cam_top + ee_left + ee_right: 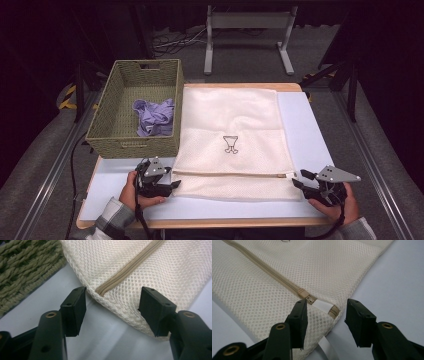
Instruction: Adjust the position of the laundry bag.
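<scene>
One item in hand: mesh laundry bag (pixel 231 142), cream, lying flat on the desk (pixel 300 125), its near edge toward the person.
Zipper (pixel 225 174): tan, running across the bag close to the near edge; closed along the length in view.
Zipper pull (pixel 305 294): at the bag's right-hand end, beside a white fabric tab (pixel 323 307).
Printed mark (pixel 230 144): small dark outline near the bag's middle.
Left tool (pixel 112 308): jaws partly apart, straddling the bag's near-left corner where the zipper ends; mesh lies between the pads, no pad seen pressing on it.
Right tool (pixel 325 320): jaws partly apart, poised at the near-right corner, the pull just ahead of one jaw tip; nothing gripped.
Hands: left hand (pixel 134 192) and right hand (pixel 336 202) at the desk's near edge, one at each end of the zipper.
Step in hand, as judged: setting up to open the bag, left side to pin the corner, right side to take the pull.
Next move calls for: left jaws closing on the corner fabric; right jaws closing squarely on the small pull, then drawing it along the zipper toward the left.
Woven basket (pixel 135 107): olive, at the desk's far left, just beside the bag.
Lavender garment (pixel 154 116): crumpled inside the basket.
Beyond: white frame legs (pixel 247 37) on the floor.
</scene>
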